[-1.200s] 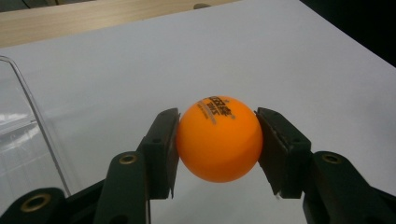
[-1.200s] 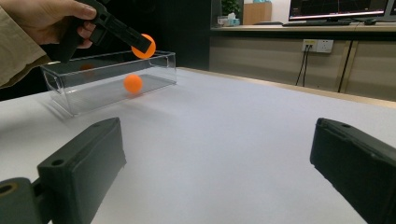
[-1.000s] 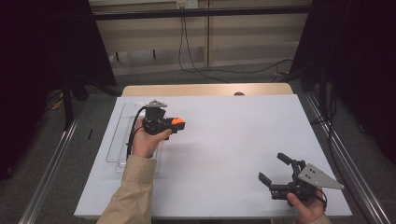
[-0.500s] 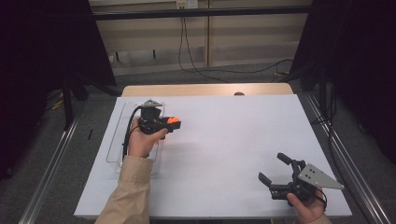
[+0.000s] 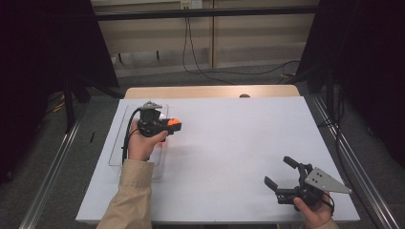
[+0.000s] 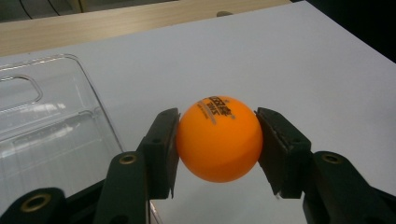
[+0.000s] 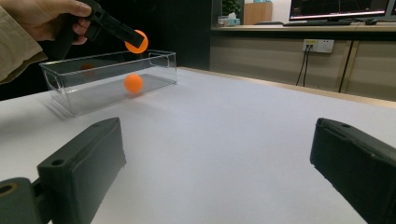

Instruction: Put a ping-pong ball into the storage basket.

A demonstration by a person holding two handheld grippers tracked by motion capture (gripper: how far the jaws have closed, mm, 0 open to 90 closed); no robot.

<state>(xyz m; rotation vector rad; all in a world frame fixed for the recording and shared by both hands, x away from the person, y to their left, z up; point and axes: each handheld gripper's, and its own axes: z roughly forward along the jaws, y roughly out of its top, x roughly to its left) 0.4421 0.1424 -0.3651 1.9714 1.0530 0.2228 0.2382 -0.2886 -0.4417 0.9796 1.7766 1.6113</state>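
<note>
While the left tool (image 6: 217,140) is clamped on an orange ball (image 6: 218,138), its two black pads press the ball's opposite sides, with printed lettering facing up toward the camera. In the high view the ball (image 5: 174,122) sits left of centre, held above the right rim of a clear plastic box (image 5: 117,155) that lies along the left side of the white table (image 5: 239,143). From the right gripper view, at upper left, the held ball (image 7: 137,41) hangs over the box (image 7: 74,86), in which a second orange ball (image 7: 133,83) already rests.

The likely risk is a slip: the ball is smooth and round, and the pads touch it over small patches, so any twist or slackening of the squeeze could pop it out. Because it looks to be over the box's edge rather than its middle, a release here might bounce it off the rim and onto the table, where it would roll freely.

A ball has no long axis and points nowhere; only its print gives it a facing. The box's long axis runs from the near edge toward the far edge of the high view.

The right tool (image 5: 286,175), at lower right in the high view, stands wide apart and empty.
</note>
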